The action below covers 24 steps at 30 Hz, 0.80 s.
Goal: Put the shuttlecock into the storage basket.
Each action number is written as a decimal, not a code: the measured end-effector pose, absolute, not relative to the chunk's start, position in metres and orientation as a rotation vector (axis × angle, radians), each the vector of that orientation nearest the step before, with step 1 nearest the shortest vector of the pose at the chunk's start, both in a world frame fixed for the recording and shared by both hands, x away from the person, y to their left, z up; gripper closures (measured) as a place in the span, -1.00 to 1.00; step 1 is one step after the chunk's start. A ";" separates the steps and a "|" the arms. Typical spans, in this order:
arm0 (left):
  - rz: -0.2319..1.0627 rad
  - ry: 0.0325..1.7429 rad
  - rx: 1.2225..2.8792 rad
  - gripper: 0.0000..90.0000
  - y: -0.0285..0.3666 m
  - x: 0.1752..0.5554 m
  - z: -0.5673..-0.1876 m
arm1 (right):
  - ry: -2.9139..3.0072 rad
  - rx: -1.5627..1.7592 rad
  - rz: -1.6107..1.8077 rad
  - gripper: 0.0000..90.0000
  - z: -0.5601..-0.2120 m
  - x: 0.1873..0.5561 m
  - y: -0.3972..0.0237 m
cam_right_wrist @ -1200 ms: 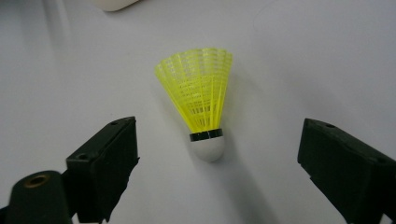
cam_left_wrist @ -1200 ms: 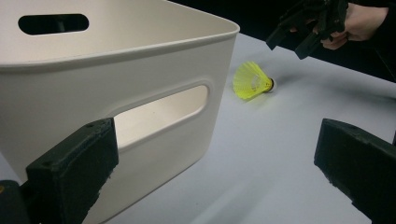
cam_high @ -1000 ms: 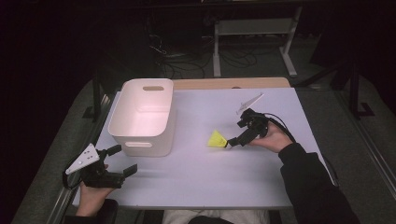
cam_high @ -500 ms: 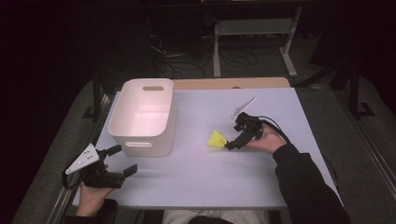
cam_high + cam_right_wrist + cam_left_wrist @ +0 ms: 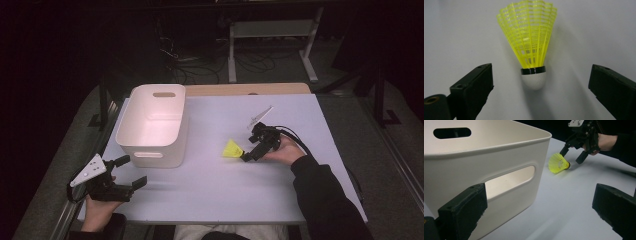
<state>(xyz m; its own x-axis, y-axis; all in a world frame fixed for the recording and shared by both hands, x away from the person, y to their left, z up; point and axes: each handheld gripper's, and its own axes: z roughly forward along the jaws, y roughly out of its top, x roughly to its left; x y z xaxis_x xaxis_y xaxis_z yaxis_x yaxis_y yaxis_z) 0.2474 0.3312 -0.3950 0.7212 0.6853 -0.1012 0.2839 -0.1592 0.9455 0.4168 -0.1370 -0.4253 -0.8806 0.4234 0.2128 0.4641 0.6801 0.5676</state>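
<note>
A yellow shuttlecock (image 5: 231, 149) with a white cork lies on its side on the pale table (image 5: 210, 195), right of a white bin (image 5: 155, 156). My right gripper (image 5: 245, 153) reaches it from the right, low over the table. Seen in the right gripper view, the shuttlecock (image 5: 530, 40) has its cork between the two jaws of the right gripper (image 5: 541, 73), which have just been closing a little and touch nothing. My left gripper (image 5: 131, 171) is held open near the front left edge, below the bin. From there, the left gripper (image 5: 540, 202) faces the bin (image 5: 499, 152) and the shuttlecock (image 5: 558, 163).
The bin holds nothing and has slot handles in its end walls. A wooden strip (image 5: 250, 89) runs along the table's far edge. Beyond it, a metal stand (image 5: 270, 30) and cables sit on the dark floor.
The right hand has come down and a little to the left, bringing its jaws around the shuttlecock's cork. The left hand and the bin have stayed where they were.
</note>
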 end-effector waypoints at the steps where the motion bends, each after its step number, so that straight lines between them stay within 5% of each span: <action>1: 0.423 0.772 1.744 -1.00 0.331 0.247 -0.395 | -2.823 -0.740 -0.978 -0.82 -0.425 0.417 -0.137; 24: 0.424 0.773 1.743 -1.00 0.331 0.247 -0.395 | -2.843 -0.646 -0.948 -0.16 -0.434 0.416 -0.133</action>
